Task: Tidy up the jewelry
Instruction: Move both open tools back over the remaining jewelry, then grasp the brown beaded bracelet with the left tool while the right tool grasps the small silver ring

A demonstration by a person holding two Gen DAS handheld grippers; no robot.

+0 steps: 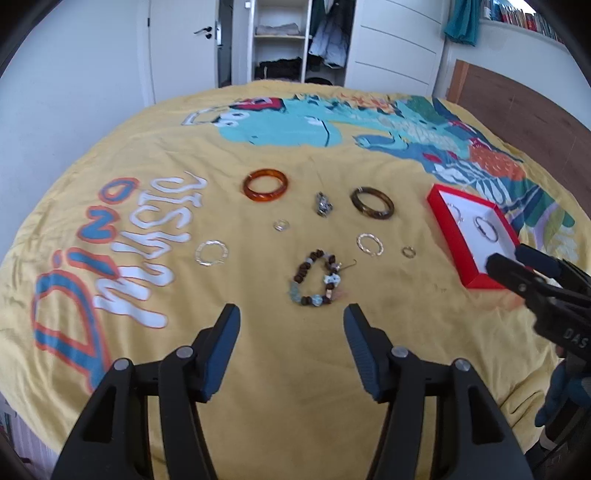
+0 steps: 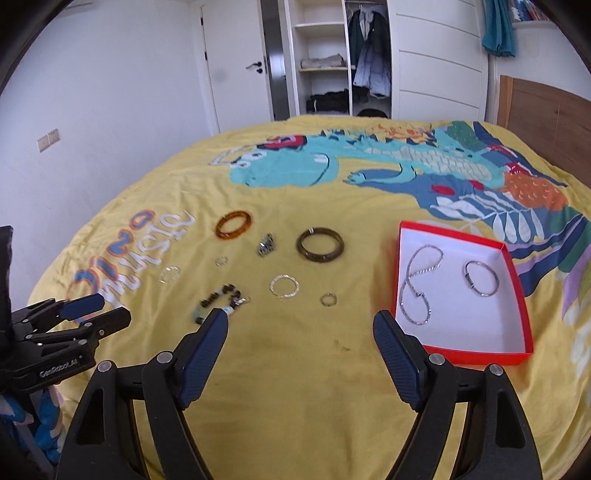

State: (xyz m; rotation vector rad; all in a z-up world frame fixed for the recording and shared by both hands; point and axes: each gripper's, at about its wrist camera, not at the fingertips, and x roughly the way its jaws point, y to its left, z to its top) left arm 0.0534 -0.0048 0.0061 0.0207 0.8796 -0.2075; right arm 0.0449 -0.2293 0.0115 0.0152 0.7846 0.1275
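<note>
Lying on the yellow bed cover (image 1: 295,369), the beaded bracelet (image 1: 314,278) is near the left tongs (image 1: 291,314); both left and right tongs (image 2: 301,321) stand apart, holding nothing.

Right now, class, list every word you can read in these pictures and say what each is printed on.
"Dino Music": on the yellow bedspread, seen sideways.
"GenRobot.AI": on the left gripper body.
"DAS": on the right gripper body, cut off.
Book spines on the shelf: too small to read.
</note>
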